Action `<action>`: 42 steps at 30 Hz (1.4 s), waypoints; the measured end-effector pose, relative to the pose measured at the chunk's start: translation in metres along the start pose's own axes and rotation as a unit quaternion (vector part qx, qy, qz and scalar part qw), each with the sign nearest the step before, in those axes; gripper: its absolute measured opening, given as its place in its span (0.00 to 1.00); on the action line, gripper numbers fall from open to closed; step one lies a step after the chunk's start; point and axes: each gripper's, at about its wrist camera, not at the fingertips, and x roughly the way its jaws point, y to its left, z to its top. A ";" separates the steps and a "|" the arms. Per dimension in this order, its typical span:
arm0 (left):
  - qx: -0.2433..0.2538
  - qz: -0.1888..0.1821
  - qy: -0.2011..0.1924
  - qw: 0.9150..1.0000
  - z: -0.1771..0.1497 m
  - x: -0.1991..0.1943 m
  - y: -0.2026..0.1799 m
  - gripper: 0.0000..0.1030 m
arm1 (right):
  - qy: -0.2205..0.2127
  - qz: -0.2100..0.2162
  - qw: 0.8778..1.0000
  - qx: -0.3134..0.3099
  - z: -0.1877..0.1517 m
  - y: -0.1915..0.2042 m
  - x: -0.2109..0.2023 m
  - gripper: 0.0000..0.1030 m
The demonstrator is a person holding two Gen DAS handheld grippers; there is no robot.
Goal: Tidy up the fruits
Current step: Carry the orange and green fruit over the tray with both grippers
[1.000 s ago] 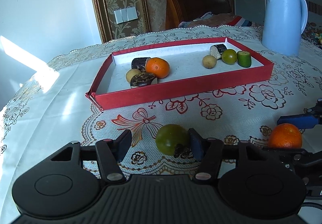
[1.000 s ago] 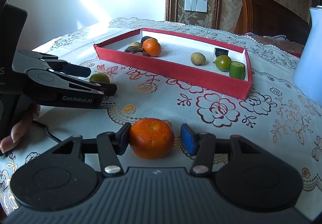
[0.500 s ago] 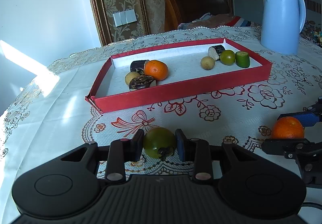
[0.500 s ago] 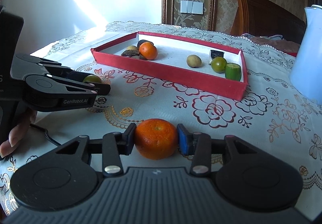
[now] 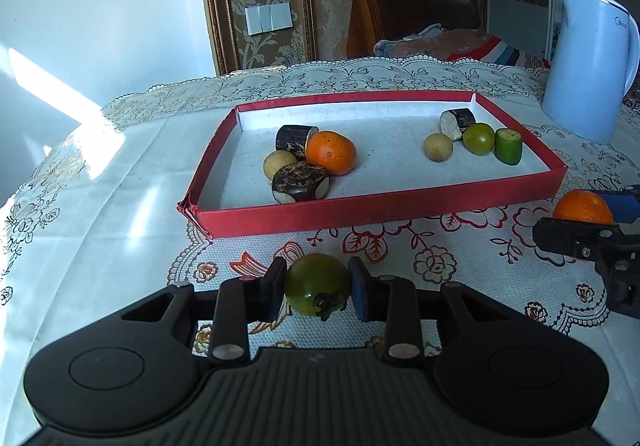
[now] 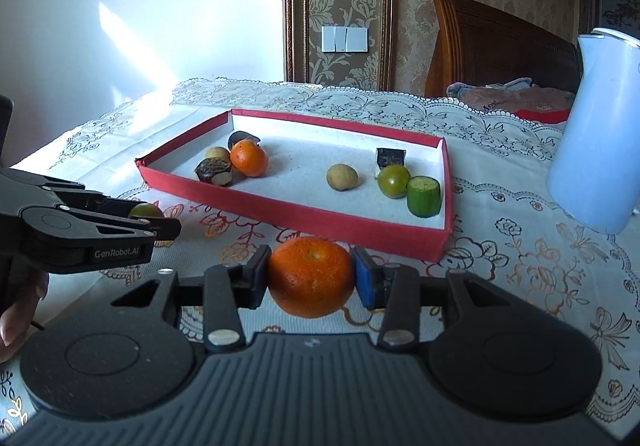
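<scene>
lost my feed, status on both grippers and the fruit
Left gripper shut on green fruit. Right gripper shut on orange. Red tray ahead, path clear.

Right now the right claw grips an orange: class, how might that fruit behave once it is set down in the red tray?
The orange looks round with no flat side, so it could roll on the flat floor of the red tray. Its skin looks firm between the pads of the right claw, so it probably won't squash. It will likely feel fairly heavy for its size.

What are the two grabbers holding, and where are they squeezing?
The left hand-held gripper squeezes a round green fruit by its sides. The right hand-held gripper squeezes a round orange tangerine by its sides.
</scene>
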 end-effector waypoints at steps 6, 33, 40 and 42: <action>-0.012 0.002 -0.006 1.000 0.024 0.015 -0.003 0.32 | -0.008 -0.028 1.000 0.006 0.020 -0.006 0.030 0.39; -0.054 -0.001 -0.021 0.998 0.069 0.053 -0.009 0.32 | 0.014 -0.077 0.995 0.065 0.041 -0.033 0.106 0.39; -0.061 0.018 -0.029 0.998 0.068 0.074 -0.007 0.32 | 0.022 -0.088 0.994 0.063 0.040 -0.033 0.122 0.39; -0.072 0.013 -0.034 0.997 0.069 0.077 -0.004 0.32 | 0.019 -0.091 0.994 0.061 0.041 -0.032 0.124 0.40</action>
